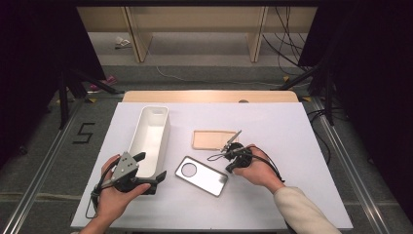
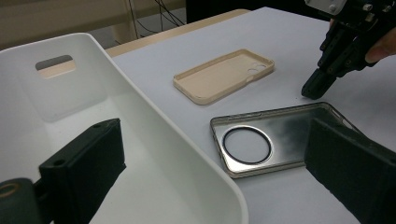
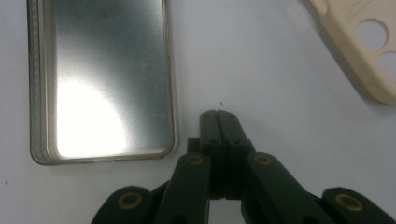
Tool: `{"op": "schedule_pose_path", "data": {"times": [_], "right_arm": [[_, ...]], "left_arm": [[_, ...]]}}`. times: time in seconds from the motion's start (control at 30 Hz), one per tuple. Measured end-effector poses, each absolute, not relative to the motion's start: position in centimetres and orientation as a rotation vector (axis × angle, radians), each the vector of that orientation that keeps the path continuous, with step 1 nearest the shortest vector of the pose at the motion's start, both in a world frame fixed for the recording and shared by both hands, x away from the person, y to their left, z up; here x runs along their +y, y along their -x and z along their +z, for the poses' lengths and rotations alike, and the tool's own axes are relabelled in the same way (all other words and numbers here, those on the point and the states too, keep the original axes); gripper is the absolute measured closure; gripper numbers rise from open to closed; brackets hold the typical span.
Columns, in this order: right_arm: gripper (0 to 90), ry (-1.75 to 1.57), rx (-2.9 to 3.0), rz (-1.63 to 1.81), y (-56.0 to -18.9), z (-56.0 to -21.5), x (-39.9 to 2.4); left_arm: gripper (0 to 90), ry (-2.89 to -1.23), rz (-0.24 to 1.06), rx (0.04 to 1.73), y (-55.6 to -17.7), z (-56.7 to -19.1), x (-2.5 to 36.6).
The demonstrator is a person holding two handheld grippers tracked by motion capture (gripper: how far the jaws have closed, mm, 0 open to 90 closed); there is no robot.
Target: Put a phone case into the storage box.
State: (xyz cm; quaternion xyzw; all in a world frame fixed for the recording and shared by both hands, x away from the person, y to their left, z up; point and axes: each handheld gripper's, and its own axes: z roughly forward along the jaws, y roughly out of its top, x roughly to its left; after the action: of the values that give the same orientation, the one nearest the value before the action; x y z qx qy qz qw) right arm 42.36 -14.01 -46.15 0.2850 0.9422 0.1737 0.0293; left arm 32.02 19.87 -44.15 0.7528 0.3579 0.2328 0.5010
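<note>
A clear phone case [image 1: 201, 175] with a round ring lies flat near the table's middle front, its glossy back also in the right gripper view [image 3: 107, 79]. A beige phone case [image 1: 213, 140] lies hollow side up just beyond it. My right gripper [image 1: 228, 169] points down at the bare table beside the clear case's right end, jaws shut with nothing between them [image 3: 218, 113]. My left gripper [image 1: 152, 165] stands open astride the near right wall of a white bin [image 1: 155, 111]. One jaw is inside the bin and the other over the table by the clear case [image 2: 280, 135].
The white bin [image 2: 154, 121] runs lengthwise along the left of the white tabletop and holds nothing I can see. The beige case [image 2: 224, 74] lies between the bin and the right hand. Beyond the table's far edge are floor, cables and wooden furniture legs.
</note>
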Motion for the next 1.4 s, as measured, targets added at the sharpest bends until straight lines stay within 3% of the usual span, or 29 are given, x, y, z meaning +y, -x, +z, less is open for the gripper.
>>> {"op": "schedule_pose_path", "data": {"times": [1.4], "right_arm": [[90.0,-0.550,3.118,0.420,-36.3,-45.9,-8.7]], "left_arm": [[4.8,-1.817,0.563,0.859,-31.9,-44.0,19.9]]}}
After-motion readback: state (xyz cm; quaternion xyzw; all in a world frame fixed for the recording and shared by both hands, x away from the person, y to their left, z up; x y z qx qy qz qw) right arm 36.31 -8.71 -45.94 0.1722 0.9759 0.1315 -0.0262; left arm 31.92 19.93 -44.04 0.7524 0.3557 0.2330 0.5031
